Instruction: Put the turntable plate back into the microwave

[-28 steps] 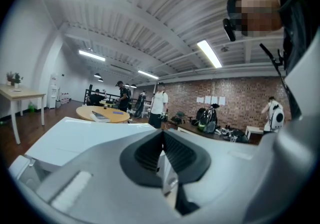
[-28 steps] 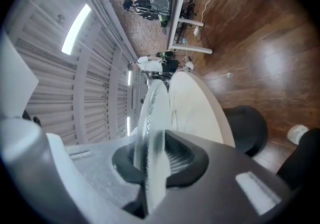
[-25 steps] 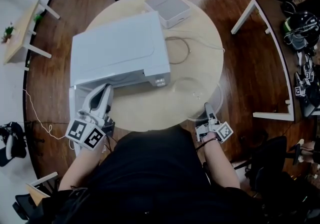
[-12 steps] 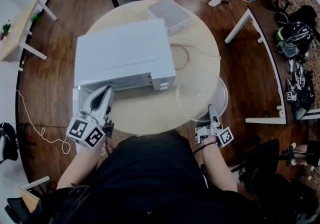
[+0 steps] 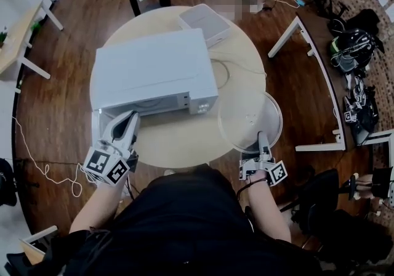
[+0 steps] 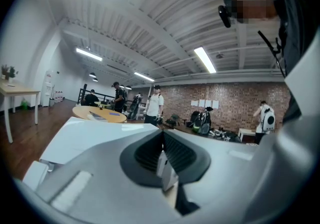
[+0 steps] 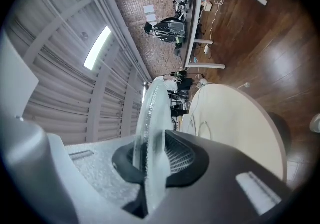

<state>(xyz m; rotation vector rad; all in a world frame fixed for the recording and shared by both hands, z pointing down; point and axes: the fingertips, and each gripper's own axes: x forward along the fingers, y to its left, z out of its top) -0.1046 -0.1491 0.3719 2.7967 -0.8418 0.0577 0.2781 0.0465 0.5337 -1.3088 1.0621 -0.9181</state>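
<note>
My right gripper (image 5: pixel 263 140) is clamped on the near rim of the glass turntable plate (image 5: pixel 249 117). I hold the plate flat over the round table's (image 5: pixel 184 145) right edge, beside the microwave (image 5: pixel 151 71). My left gripper (image 5: pixel 126 122) is closed on the open microwave door (image 5: pixel 96 130).

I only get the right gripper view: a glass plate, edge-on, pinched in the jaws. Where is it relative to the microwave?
Observer: In the head view the turntable plate is to the right of the microwave, reaching out past the round table's right edge.
Operator: And where is the left gripper?
Observer: The left gripper is at the microwave's front left corner, beside what looks like its swung-open door.
</note>
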